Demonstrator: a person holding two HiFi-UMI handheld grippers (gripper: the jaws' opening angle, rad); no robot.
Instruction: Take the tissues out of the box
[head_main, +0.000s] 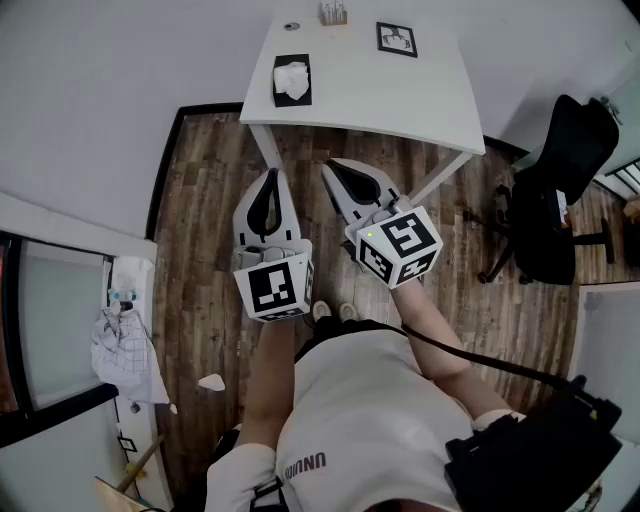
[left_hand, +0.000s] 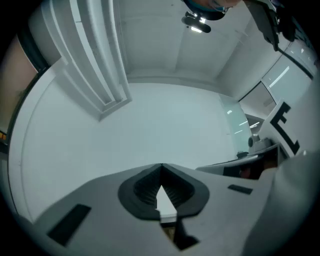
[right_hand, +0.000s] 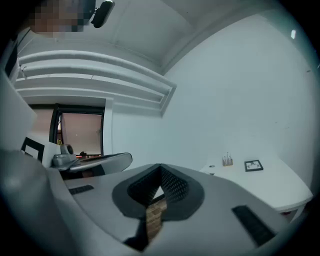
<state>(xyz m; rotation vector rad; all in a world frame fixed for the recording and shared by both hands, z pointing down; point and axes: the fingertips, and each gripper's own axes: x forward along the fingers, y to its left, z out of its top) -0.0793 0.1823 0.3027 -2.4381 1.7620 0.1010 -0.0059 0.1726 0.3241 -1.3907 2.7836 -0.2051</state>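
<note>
Holding both tools low at the frame's centre, I have my left gripper (head_main: 271, 175) and right gripper (head_main: 331, 165) with jaws pressed together on nothing. The tissue box (head_main: 279, 101) sits on the white table (head_main: 400, 100) at upper centre, well ahead, a tissue (head_main: 292, 80) poking up. I reckon I should step closer, part one gripper's jaws, pinch that tuft low and steady the box with the other

Table (head_main: 400, 105) bare around tissue box (head_main: 292, 81), chair (head_main: 562, 185) aside
</note>
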